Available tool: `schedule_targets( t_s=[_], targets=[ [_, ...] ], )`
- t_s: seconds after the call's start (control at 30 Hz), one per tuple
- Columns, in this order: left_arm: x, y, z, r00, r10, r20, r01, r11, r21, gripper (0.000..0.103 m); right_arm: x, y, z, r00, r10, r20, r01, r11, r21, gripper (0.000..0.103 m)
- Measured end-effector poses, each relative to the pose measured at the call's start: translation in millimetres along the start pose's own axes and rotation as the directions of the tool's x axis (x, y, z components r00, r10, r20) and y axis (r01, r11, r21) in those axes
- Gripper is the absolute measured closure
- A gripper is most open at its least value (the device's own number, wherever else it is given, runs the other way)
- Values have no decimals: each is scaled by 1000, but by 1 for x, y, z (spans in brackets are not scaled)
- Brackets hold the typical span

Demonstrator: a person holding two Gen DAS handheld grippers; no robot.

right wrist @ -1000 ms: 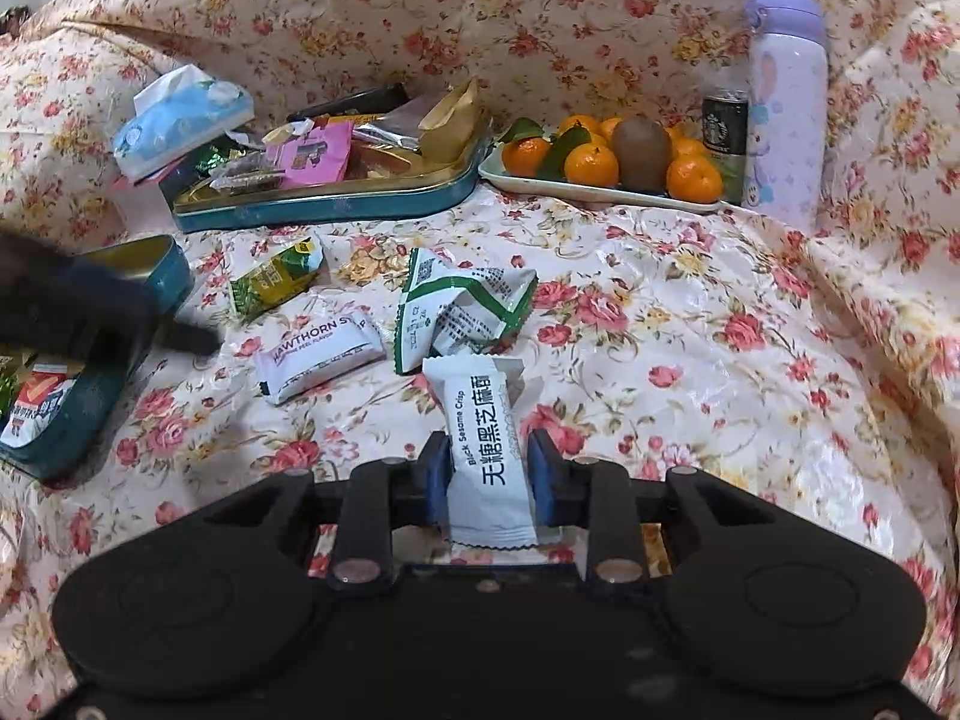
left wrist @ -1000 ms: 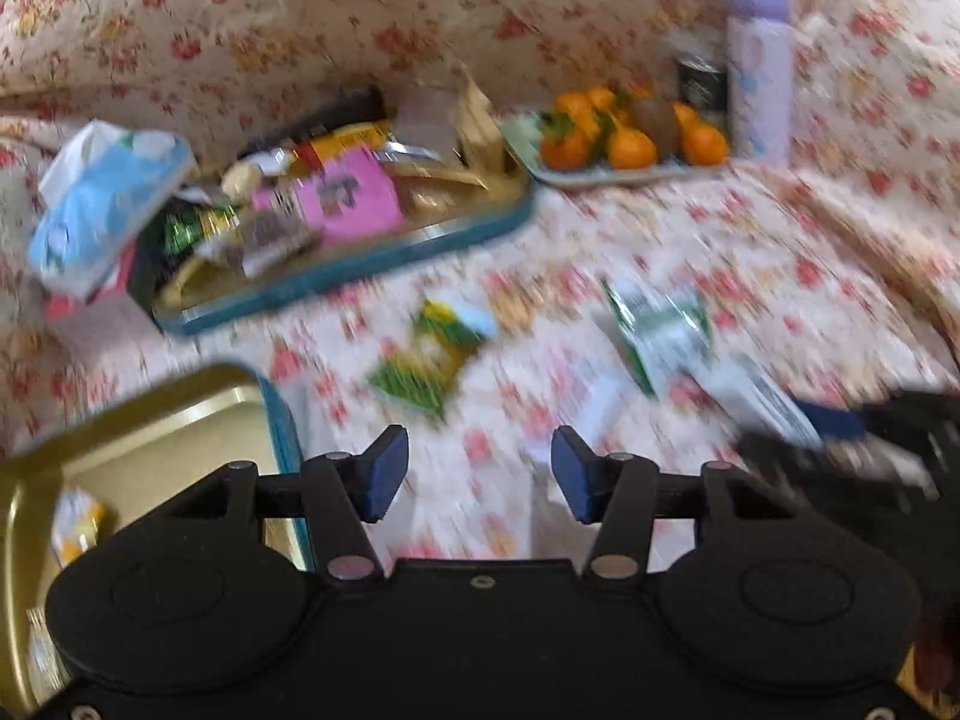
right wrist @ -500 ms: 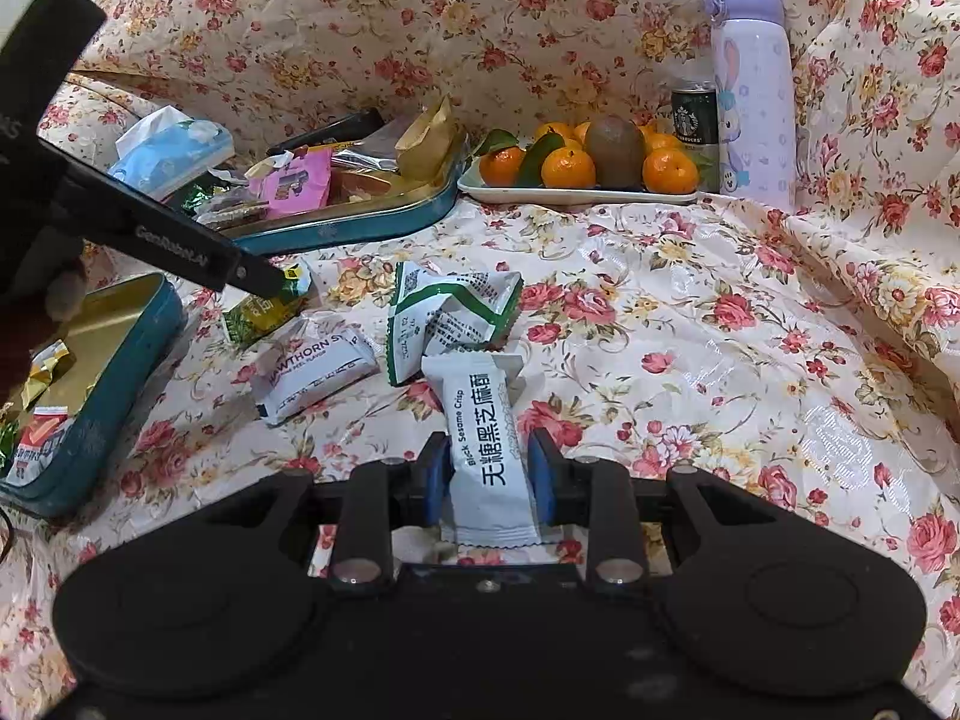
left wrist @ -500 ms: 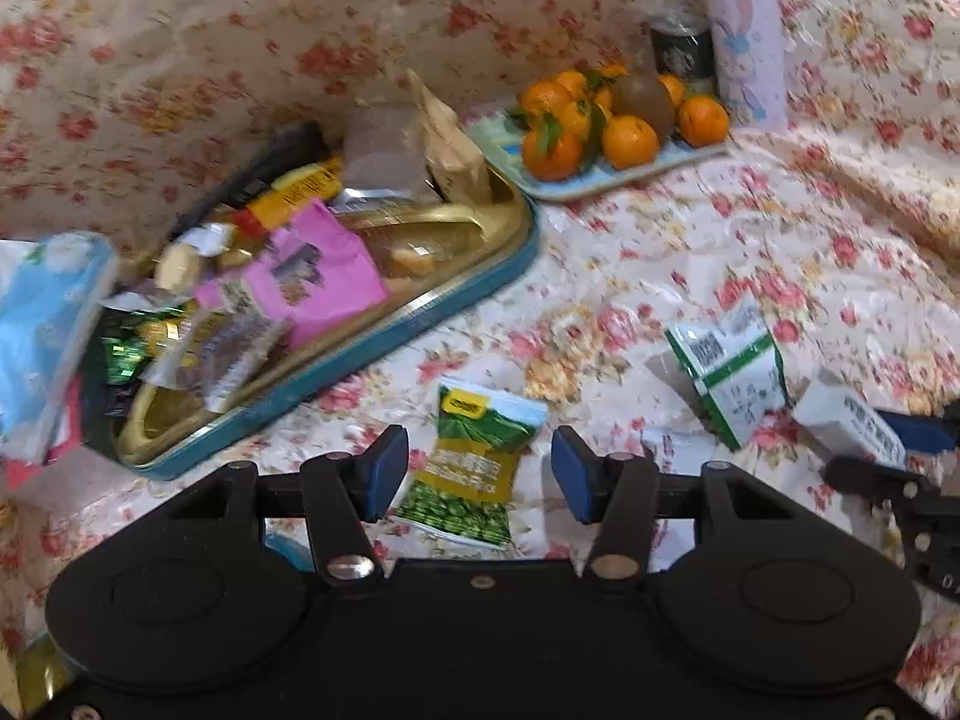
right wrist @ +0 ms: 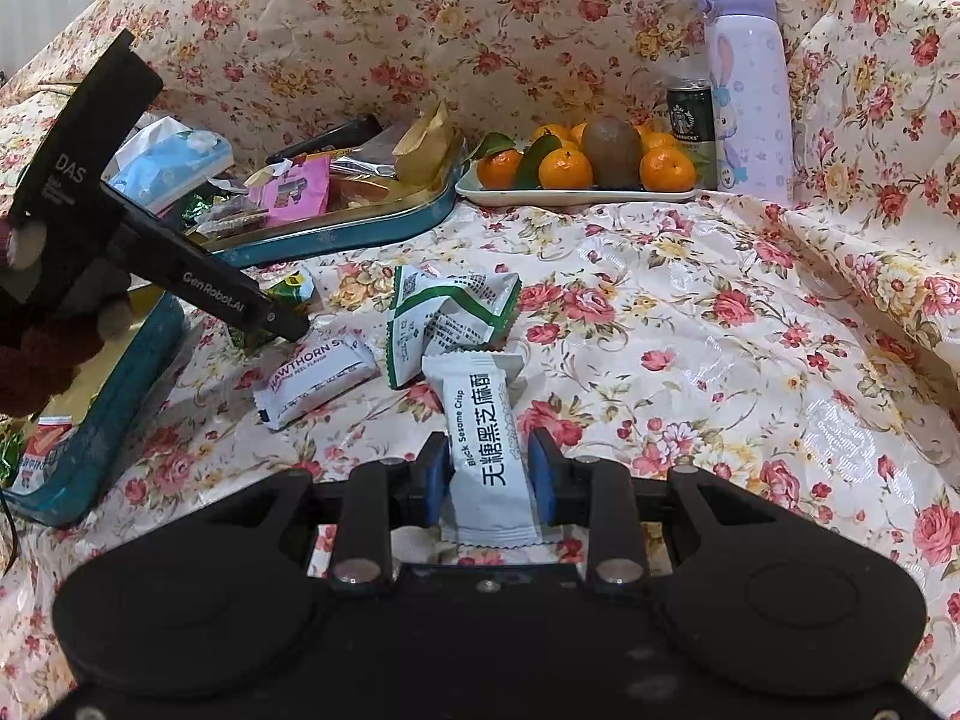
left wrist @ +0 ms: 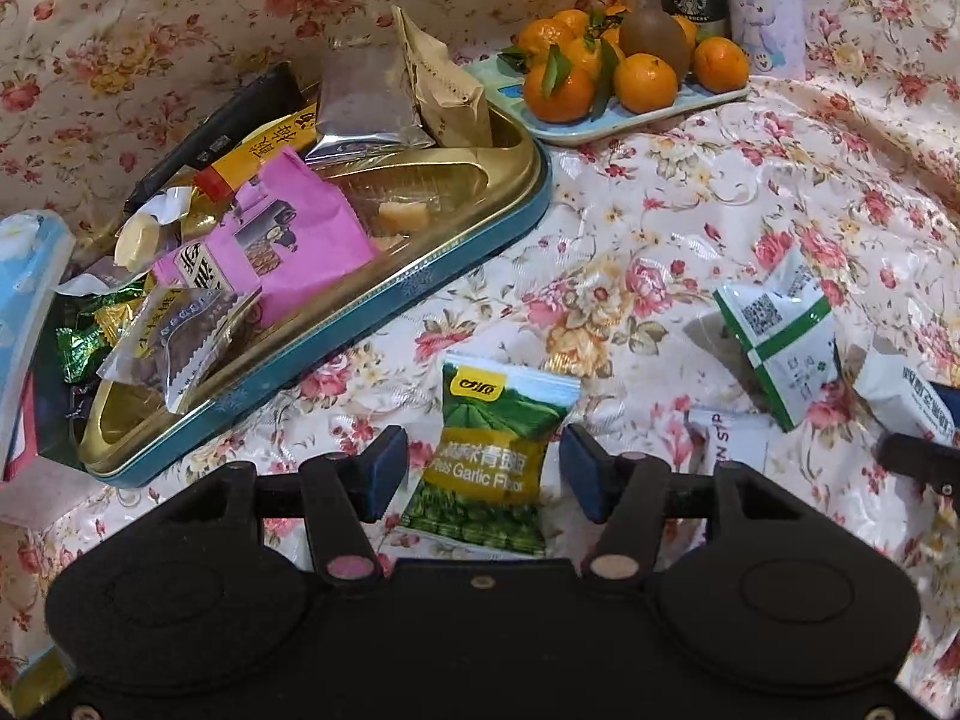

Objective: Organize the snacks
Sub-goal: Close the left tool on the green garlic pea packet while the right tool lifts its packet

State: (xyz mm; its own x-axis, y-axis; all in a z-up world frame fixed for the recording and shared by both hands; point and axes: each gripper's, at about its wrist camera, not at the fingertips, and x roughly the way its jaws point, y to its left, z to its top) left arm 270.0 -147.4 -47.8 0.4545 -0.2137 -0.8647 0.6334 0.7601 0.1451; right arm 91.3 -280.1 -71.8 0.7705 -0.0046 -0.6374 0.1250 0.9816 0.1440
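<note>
A: Where are the loose snacks, relative to the teal tin [left wrist: 420, 294]?

B: My green pea packet [left wrist: 489, 462] lies flat on the cloth just in front of the tin's long side, label up, "Garlic" readable. The white-and-green pouch [right wrist: 447, 315], crumpled and half folded, lies further out from the tin. The white hawthorn bar [right wrist: 315, 375] lies flat beside that pouch, slightly skewed. The white black sesame crisp bar [right wrist: 489, 450] is farthest from the tin, standing lengthwise, text facing up.

A: And inside the tin?

B: A pink packet [left wrist: 288, 240], a silver pouch [left wrist: 366, 102] and a tan bag [left wrist: 444, 87], piled and leaning.
</note>
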Motion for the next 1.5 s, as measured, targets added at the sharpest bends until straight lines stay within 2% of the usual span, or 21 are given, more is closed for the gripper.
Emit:
schedule_targets(
  t_s=[0.1,0.13,0.2,0.3,0.43,0.57,0.77,0.9,1.27,1.33,1.37,1.5],
  targets=[
    [2,5,1,1000,-29,-7,29,998,-53,46,0,1,-1,1000,-5,3,5,1000,0,72],
    [2,8,2,998,-56,-16,54,995,-86,53,0,2,-1,1000,-8,3,8,1000,1,72],
    [1,12,2,996,-85,-23,81,985,-149,56,1,2,0,1000,-12,1,12,1000,4,72],
    [-2,6,0,998,-62,-19,58,983,-176,58,2,3,2,1000,-21,-9,21,1000,11,72],
    [-17,-1,-9,997,-72,-23,64,967,-245,58,2,8,6,998,-51,-33,52,998,22,73],
    [-44,-17,-25,999,-41,0,39,967,-253,59,-3,13,5,997,-49,-60,52,998,38,74],
    [-76,-28,-59,996,-88,-21,76,940,-333,59,-25,28,-10,995,-8,-104,18,995,96,75],
    [-100,-35,-88,998,-68,-5,62,931,-361,59,-46,46,-26,992,31,-123,-16,993,118,75],
    [-133,-28,-169,998,-60,-35,35,869,-493,59,-103,93,-66,989,82,-120,-74,994,74,76],
    [-137,-27,-181,997,-60,-41,31,860,-509,59,-111,97,-71,987,94,-127,-86,994,73,84],
    [-138,-27,-187,997,-66,-45,33,854,-519,59,-111,98,-72,986,100,-134,-91,993,72,97],
    [-136,-27,-208,994,-86,-65,37,834,-550,59,-113,105,-81,979,115,-170,-109,993,41,94]
  ],
)
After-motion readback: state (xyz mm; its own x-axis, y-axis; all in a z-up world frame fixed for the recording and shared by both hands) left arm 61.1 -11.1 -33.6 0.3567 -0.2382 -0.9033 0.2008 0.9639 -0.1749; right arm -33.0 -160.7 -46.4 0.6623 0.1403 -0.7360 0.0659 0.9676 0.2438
